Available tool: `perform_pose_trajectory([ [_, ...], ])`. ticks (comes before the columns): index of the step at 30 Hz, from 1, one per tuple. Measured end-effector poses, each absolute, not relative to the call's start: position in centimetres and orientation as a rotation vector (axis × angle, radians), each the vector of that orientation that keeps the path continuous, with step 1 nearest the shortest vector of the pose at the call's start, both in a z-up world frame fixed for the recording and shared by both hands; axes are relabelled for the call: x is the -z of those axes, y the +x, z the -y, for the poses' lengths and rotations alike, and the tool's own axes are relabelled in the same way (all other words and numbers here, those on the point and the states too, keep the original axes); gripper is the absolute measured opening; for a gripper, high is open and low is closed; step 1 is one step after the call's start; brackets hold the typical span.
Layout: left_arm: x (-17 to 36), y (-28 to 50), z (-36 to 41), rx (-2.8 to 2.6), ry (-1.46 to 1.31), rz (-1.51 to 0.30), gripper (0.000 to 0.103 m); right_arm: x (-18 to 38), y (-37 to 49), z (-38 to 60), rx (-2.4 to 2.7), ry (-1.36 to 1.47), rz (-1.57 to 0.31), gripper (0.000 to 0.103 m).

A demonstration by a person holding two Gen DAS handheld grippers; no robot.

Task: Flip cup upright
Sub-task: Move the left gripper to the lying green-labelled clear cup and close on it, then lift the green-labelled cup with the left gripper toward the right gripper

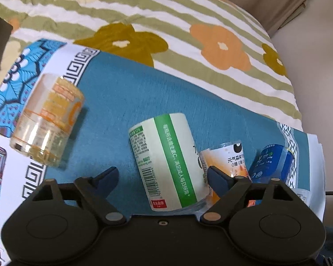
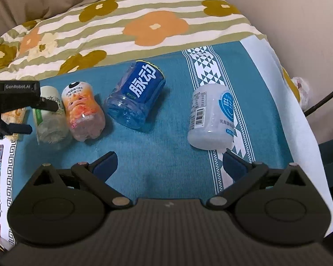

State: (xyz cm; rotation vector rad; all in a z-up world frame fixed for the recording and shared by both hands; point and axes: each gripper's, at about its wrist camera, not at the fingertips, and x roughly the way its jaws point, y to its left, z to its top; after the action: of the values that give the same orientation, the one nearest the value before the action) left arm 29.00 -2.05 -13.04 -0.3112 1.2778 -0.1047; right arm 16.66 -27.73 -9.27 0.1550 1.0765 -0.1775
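Observation:
Several cut-bottle cups stand upside down on a teal cloth (image 1: 126,102). In the left wrist view my left gripper (image 1: 161,176) is open, its fingers on either side of the green-and-white cup (image 1: 166,159), not touching it. An orange-print clear cup (image 1: 48,119) stands to the left; an orange cup (image 1: 228,157) and a blue cup (image 1: 270,164) stand to the right. In the right wrist view my right gripper (image 2: 169,163) is open and empty above the cloth (image 2: 166,150). A white cup (image 2: 211,117) stands just beyond its right finger. The blue cup (image 2: 136,97), orange cup (image 2: 84,113) and green-and-white cup (image 2: 50,119) stand left.
The cloth lies on a flowered, striped bedspread (image 1: 188,22), also in the right wrist view (image 2: 122,22). The left gripper body (image 2: 13,102) shows at the left edge of the right wrist view. A cable (image 2: 322,102) runs at the far right by the wall.

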Motion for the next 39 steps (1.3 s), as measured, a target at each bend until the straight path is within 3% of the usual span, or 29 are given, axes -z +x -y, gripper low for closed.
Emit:
perform_pose_trajectory([
  [2,13.3,29.1,1.9,0.117,-0.331,-1.292,0.086,9.5,16.9,27.8,0.185,0.163,-1.083,0.103],
  [6,14.0,29.4,1.9,0.152,-0.363,-1.336,0.069,9.8,17.4,27.8,0.190,0.165,-1.087,0.103],
  [22,11.0,27.0,1.7,0.146,-0.336,-1.255,0.068,8.5,16.2,27.7,0.162,0.155,-1.041,0.103],
  [31,8.3,22.0,2.9,0.150,-0.337,-1.230,0.068,6.8,13.4,28.4,0.111,0.147,-0.978,0.103],
  [39,9.1,16.2,6.4,0.204,-0.265,-1.276,0.068,6.6,9.5,30.0,0.080,0.132,-0.960,0.103],
])
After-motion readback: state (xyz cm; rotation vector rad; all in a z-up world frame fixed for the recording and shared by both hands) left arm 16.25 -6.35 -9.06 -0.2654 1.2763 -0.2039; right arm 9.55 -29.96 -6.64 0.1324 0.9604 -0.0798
